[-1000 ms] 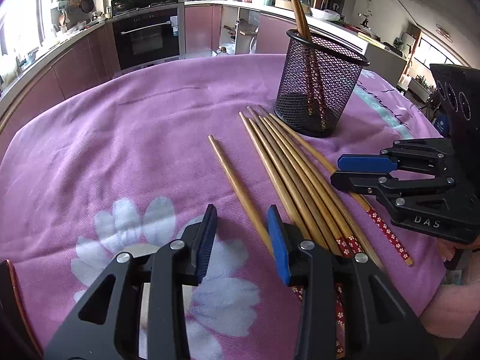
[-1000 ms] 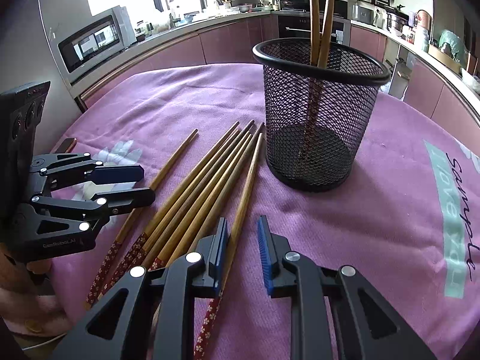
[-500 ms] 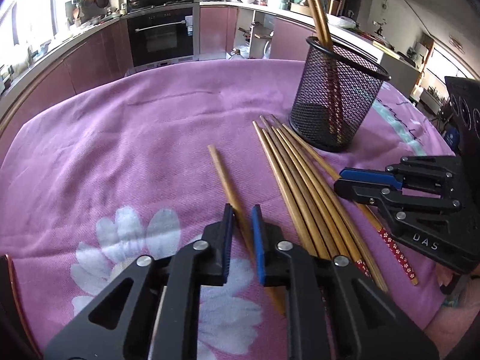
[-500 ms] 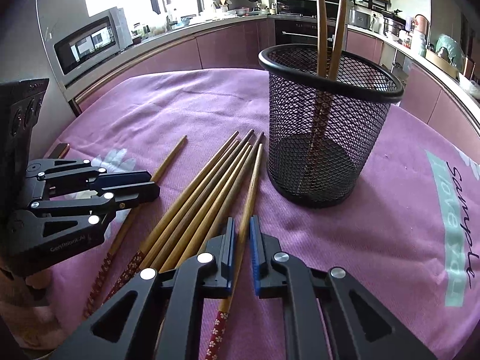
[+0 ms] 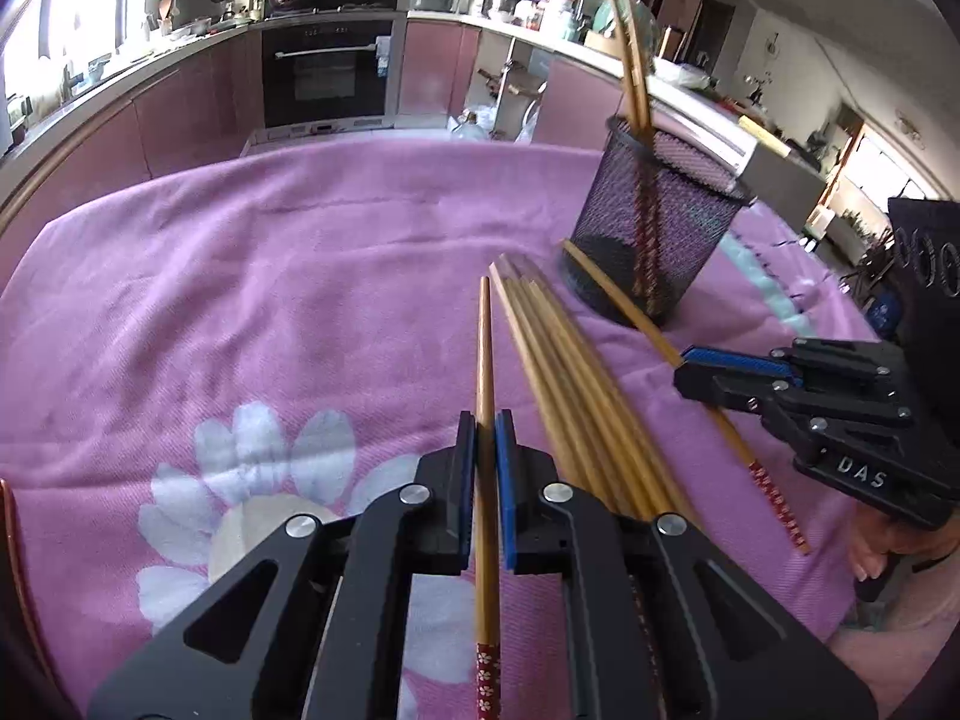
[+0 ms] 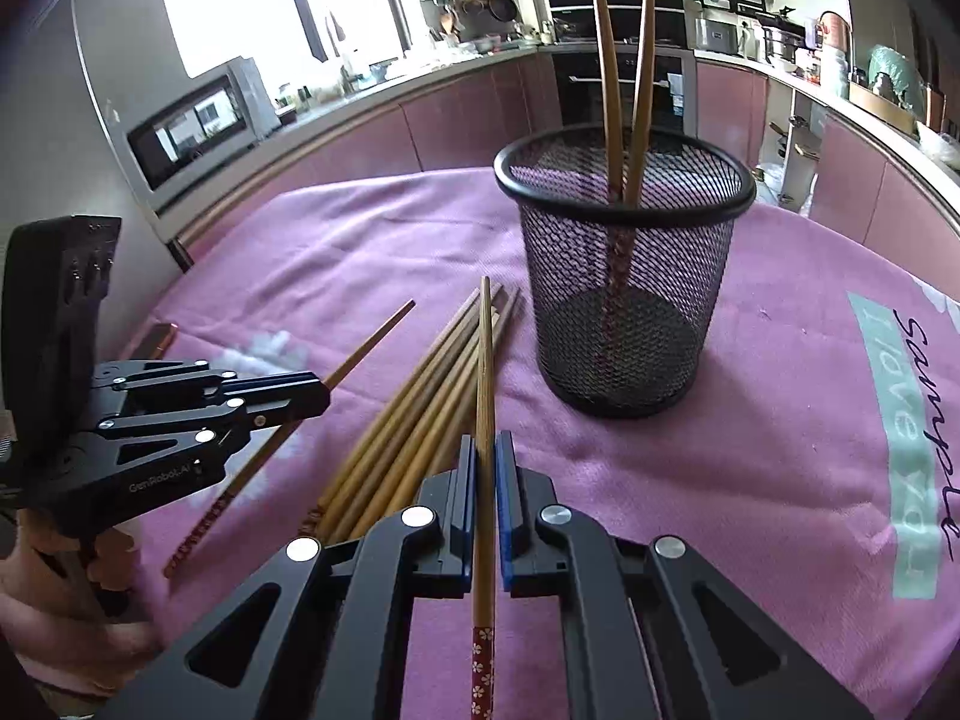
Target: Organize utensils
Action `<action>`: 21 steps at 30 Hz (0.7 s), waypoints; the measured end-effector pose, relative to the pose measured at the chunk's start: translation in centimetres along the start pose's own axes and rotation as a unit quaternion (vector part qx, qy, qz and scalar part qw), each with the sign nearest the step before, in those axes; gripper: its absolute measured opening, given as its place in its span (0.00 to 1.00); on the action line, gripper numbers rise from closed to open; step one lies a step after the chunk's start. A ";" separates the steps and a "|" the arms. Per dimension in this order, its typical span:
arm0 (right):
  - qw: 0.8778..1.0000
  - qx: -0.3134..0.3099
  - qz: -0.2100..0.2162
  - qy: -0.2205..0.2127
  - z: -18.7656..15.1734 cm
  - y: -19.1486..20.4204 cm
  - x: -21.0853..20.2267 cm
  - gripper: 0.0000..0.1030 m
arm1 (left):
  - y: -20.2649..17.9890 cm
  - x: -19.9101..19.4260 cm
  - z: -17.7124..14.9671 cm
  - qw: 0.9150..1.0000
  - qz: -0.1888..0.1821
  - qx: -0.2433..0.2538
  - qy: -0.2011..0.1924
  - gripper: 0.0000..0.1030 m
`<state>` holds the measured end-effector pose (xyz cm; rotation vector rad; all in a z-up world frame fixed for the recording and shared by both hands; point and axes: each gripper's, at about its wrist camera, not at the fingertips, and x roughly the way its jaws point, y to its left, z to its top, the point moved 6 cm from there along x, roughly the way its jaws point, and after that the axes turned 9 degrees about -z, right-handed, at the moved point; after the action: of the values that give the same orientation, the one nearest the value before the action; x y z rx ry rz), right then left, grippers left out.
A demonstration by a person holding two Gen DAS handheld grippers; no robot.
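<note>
My left gripper (image 5: 486, 420) is shut on a wooden chopstick (image 5: 485, 348) and holds it lifted, tip pointing forward. My right gripper (image 6: 486, 441) is shut on another chopstick (image 6: 485, 360), also lifted. The right gripper shows in the left wrist view (image 5: 690, 363), the left gripper in the right wrist view (image 6: 321, 393). Several chopsticks (image 5: 558, 360) lie in a bundle on the pink cloth; they also show in the right wrist view (image 6: 414, 420). A black mesh holder (image 6: 624, 276) stands beyond them with two chopsticks upright inside; it also shows in the left wrist view (image 5: 651, 228).
The table is covered by a pink cloth with a white flower print (image 5: 240, 468) and a teal strip with lettering (image 6: 906, 432). Kitchen counters and a built-in oven (image 5: 330, 72) stand behind the table. A microwave (image 6: 198, 126) sits at the left.
Both grippers have closed on a chopstick each and lifted them off the cloth. The remaining bundle stays on the cloth.
</note>
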<state>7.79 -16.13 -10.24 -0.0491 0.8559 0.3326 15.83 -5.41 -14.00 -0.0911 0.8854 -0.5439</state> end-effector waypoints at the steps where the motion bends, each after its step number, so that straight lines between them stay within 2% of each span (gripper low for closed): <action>1: 1.000 0.000 0.006 -0.004 0.1 0.0 -0.4 0.05 | -0.2 -0.4 0.2 1.000 -0.009 -0.001 -0.004 0.07; 10: 0.998 0.012 0.041 -0.045 1.3 0.1 -3.2 0.05 | -2.2 -3.3 1.7 0.998 -0.057 0.003 -0.036 0.07; 21: 0.994 0.030 0.050 -0.087 2.6 -1.1 -5.8 0.05 | -3.1 -7.0 3.5 0.990 -0.118 0.000 -0.075 0.07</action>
<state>6.55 -18.29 -4.30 0.0776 0.6957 0.3998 13.62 -5.13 -5.89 -0.2361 0.7311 -0.7478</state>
